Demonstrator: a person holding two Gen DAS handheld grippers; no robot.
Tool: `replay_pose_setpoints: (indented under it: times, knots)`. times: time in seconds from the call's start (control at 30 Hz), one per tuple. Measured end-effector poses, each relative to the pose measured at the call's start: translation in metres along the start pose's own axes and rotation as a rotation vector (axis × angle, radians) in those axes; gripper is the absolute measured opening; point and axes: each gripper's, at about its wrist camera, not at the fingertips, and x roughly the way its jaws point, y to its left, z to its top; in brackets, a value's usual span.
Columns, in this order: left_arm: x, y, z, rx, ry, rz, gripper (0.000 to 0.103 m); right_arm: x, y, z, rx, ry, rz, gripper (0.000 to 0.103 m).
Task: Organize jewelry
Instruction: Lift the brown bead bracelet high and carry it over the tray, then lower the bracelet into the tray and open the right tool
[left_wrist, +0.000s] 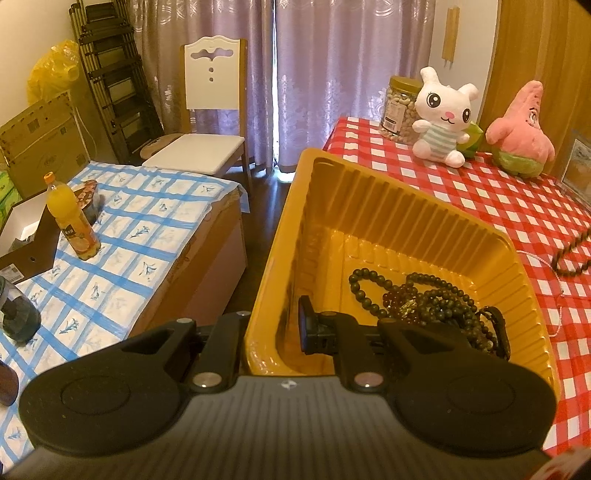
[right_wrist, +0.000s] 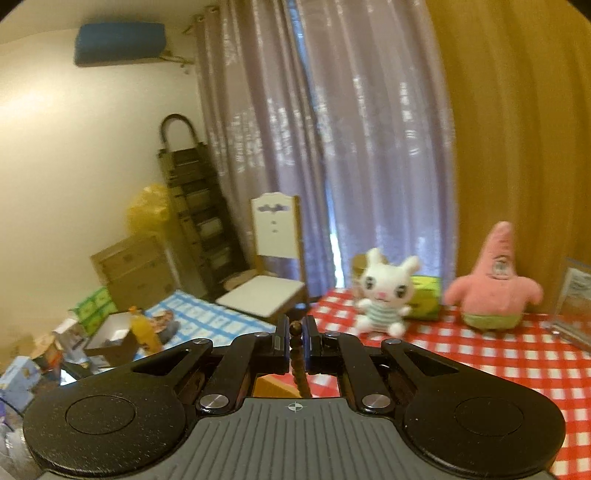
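A yellow plastic tray (left_wrist: 399, 206) is tilted up off the red checked table (left_wrist: 517, 206). My left gripper (left_wrist: 273, 332) is shut on the tray's left wall, one finger inside and one outside. Several dark bead bracelets (left_wrist: 424, 302) lie heaped in the tray's near right corner. Another dark bead string (left_wrist: 572, 254) lies on the table at the right, with a thin white cord beside it. In the right wrist view my right gripper (right_wrist: 294, 345) is shut on a brown bead string (right_wrist: 297, 365) that hangs down between the fingers, raised above the table.
A white plush rabbit (left_wrist: 445, 118), a pink starfish plush (left_wrist: 521, 129) and a jar of nuts (left_wrist: 400, 107) stand at the table's back. To the left, a low table with blue checked cloth (left_wrist: 122, 240) holds an orange drink bottle (left_wrist: 72, 218). A white chair (left_wrist: 210, 110) stands behind.
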Motion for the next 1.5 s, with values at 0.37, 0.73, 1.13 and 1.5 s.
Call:
replay_pose_setpoints:
  times: [0.37,0.73,1.13,1.5]
  knots:
    - [0.000,0.002,0.000,-0.004,0.001,-0.019,0.011,0.059,0.053,0.002,-0.010,0.037,0.179,0.007]
    - [0.002,0.003,0.000,-0.006,0.007,-0.026,0.010,0.124,0.069,-0.030,0.016,0.139,0.227,0.007]
    - [0.005,0.005,-0.002,-0.007,0.016,-0.022,0.010,0.157,0.045,-0.086,0.078,0.331,0.150,0.007]
    - [0.005,0.005,-0.006,-0.005,0.025,-0.015,0.010,0.146,0.039,-0.092,0.091,0.342,0.096,0.046]
